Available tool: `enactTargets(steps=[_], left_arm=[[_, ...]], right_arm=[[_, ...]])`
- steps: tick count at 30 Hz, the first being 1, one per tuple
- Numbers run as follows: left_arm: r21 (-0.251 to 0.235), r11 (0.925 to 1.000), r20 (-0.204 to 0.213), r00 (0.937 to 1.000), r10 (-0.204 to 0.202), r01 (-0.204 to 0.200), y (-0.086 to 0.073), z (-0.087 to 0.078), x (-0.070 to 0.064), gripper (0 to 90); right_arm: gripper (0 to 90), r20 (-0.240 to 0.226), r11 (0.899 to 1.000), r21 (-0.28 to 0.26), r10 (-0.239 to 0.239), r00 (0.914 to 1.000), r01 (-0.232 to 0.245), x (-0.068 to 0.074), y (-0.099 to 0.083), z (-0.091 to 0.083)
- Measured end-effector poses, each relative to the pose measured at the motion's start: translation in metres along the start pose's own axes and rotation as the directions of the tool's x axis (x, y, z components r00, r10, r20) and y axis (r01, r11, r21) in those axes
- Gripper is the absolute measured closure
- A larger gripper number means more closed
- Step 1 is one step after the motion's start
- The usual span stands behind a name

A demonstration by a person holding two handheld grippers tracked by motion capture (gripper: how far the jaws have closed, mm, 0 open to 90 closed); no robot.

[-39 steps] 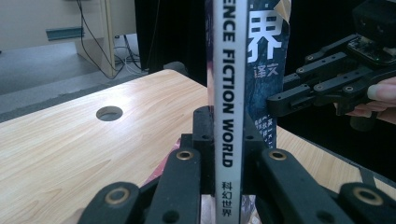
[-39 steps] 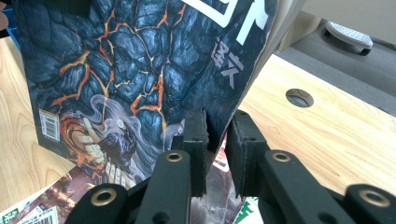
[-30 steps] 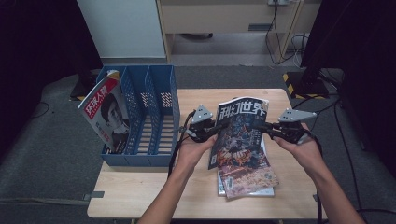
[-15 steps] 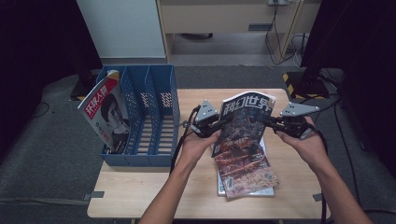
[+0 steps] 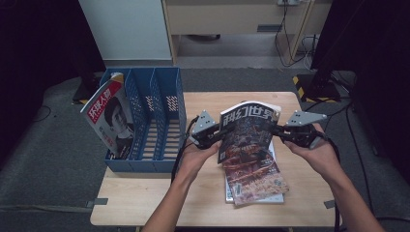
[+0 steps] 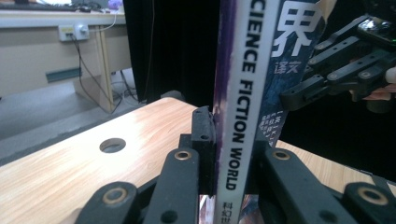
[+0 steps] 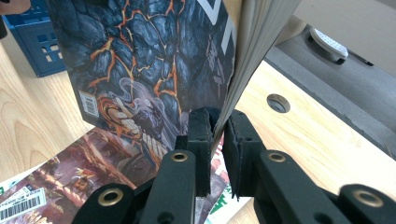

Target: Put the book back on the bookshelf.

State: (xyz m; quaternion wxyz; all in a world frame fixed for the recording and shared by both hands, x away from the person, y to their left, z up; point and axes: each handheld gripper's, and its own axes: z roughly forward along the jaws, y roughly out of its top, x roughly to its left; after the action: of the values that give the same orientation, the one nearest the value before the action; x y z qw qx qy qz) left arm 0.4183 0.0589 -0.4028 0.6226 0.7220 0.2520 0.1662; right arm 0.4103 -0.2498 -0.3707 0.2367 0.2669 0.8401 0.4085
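A dark science fiction magazine (image 5: 246, 129) is held nearly upright above the table, pinched on both sides. My left gripper (image 5: 218, 137) is shut on its spine edge, where the white spine lettering (image 6: 240, 107) runs up between the jaws. My right gripper (image 5: 278, 131) is shut on the opposite page edge (image 7: 219, 126), the lava-patterned cover (image 7: 140, 60) facing left in that view. The right gripper's black linkage (image 6: 341, 60) also shows in the left gripper view. Under the lifted magazine, two more magazines (image 5: 254, 176) lie stacked flat on the table.
A blue file rack (image 5: 154, 121) with several slots stands at the table's left; a red-titled magazine (image 5: 109, 116) leans in its leftmost slot. The wooden table (image 5: 145, 198) has round cable holes (image 6: 112, 145) (image 7: 279, 102). Cabinets and dark curtains stand behind.
Both grippers have raised the dark magazine off the stack and tipped it from slanted to nearly upright. The stack beneath is more exposed.
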Motion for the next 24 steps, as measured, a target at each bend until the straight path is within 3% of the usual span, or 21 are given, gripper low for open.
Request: enactTargets(steps=[11,17,24], left_arm=[[-0.06,0.9981,0.055,0.9984,-0.012,0.015,-0.002,0.006,0.0,72.4],[-0.07,0.9972,0.077,0.9967,-0.023,0.029,-0.002,0.009,0.003,68.0],[-0.068,0.9977,0.13,0.9915,0.0,0.009,0.0,0.014,0.001,57.1]], right_arm=[[81.5,-0.035,1.0,-0.02,0.009,0.9993,-0.01,-0.001,-0.003,-0.002],[81.5,-0.047,1.0,-0.022,0.015,0.9988,-0.016,-0.002,-0.003,-0.002],[81.2,-0.05,1.0,-0.022,0.021,0.9985,-0.022,-0.003,-0.004,-0.002]])
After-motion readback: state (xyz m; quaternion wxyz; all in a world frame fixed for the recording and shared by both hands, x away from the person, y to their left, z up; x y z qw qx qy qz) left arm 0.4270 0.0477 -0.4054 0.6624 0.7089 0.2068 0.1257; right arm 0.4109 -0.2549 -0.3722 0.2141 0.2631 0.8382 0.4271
